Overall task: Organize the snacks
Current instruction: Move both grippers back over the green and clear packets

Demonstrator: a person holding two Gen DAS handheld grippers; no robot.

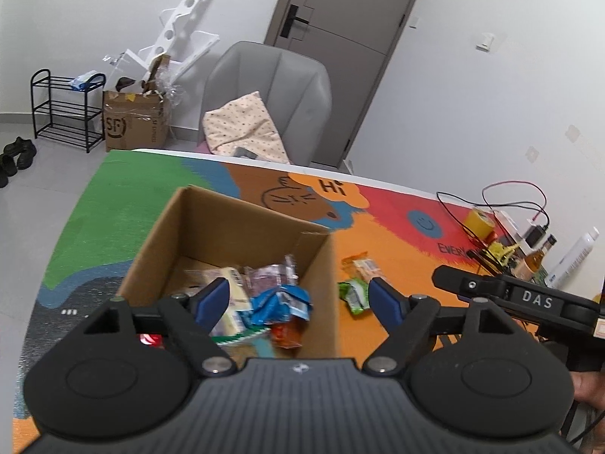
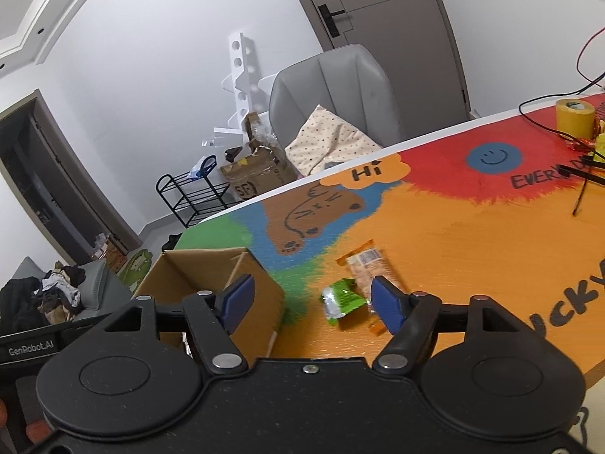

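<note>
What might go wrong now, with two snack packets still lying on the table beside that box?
The green packet and the orange packet overlap, so the open right gripper may catch both or knock one away. The cardboard box stands close by, so the fingers might bump it.

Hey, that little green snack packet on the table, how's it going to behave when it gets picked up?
The green packet looks crumpled and thin, so it will probably flex and feel light. Its glossy film may slip. It lies flat beside the orange packet, so rolling seems unlikely.
</note>
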